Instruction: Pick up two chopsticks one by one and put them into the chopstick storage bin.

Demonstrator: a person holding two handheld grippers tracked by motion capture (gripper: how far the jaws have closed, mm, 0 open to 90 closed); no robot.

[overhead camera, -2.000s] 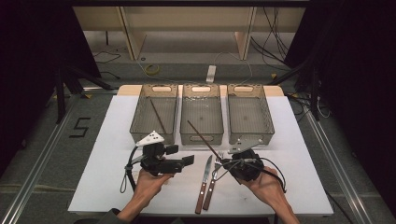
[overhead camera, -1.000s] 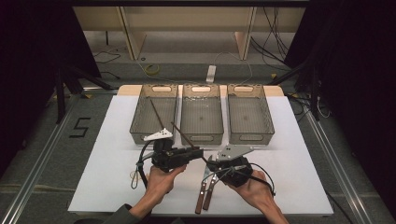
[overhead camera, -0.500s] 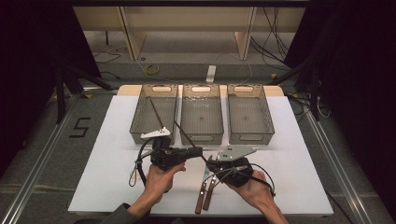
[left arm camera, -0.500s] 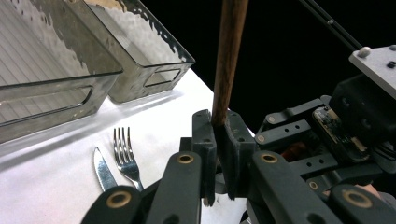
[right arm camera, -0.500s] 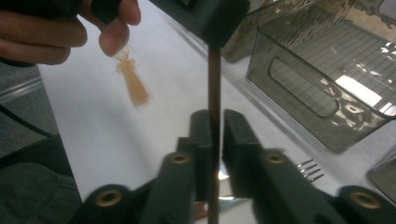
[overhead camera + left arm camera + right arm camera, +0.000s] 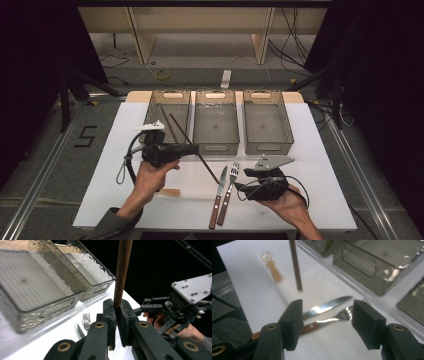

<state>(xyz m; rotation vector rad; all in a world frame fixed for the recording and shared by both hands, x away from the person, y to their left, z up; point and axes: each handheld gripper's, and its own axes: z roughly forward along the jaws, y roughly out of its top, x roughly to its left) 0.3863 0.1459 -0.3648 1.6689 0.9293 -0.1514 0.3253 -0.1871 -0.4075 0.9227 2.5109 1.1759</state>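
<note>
My left gripper is shut on a dark brown chopstick and holds it above the white table in front of the left bin. In the left gripper view the chopstick rises from between the closed pads. A second chopstick lies in the left bin. My right gripper is at the near right; its jaws have just been opening and stand wide with nothing between them. The held chopstick's free end hangs just beyond them.
A knife and a fork with wooden handles lie side by side between the hands. A small spoon lies on the table near the left hand. Two clear bins stand in the back row.
The right gripper has opened, let go of the chopstick and drawn off to the right. The left gripper has lifted the chopstick up and back toward the left bin.
</note>
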